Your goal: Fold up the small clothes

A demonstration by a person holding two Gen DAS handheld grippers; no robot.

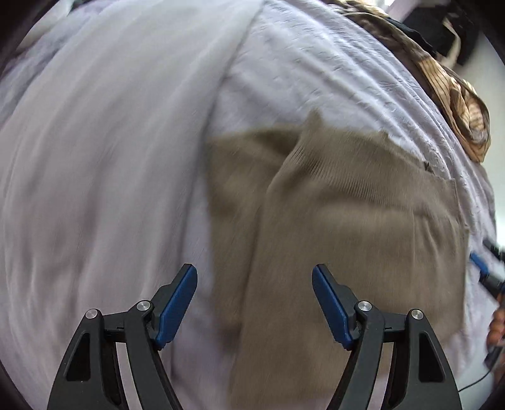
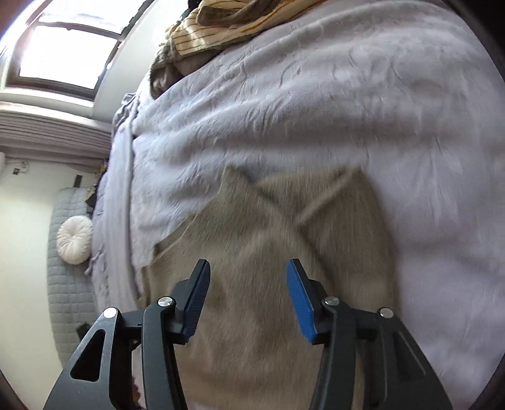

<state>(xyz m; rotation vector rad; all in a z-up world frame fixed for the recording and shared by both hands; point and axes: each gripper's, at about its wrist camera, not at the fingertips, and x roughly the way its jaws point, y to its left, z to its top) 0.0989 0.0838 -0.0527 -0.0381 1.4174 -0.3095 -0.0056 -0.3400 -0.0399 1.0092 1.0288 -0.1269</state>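
A tan ribbed knit garment (image 1: 347,227) lies on a pale lilac bedspread (image 1: 110,157), partly folded with one flap laid over its middle. My left gripper (image 1: 254,285) is open and empty above the garment's left edge. In the right wrist view the same garment (image 2: 268,284) lies under my right gripper (image 2: 248,279), which is open and empty over its near part. The right gripper's blue pad (image 1: 478,263) shows at the right edge of the left wrist view. Both views are motion-blurred.
A pile of striped yellow-brown clothes (image 2: 221,28) sits at the far end of the bedspread (image 2: 315,110), also in the left wrist view (image 1: 457,104). Left of the bed are a quilted grey bench (image 2: 63,284) with a round white cushion (image 2: 74,239), a window (image 2: 66,50).
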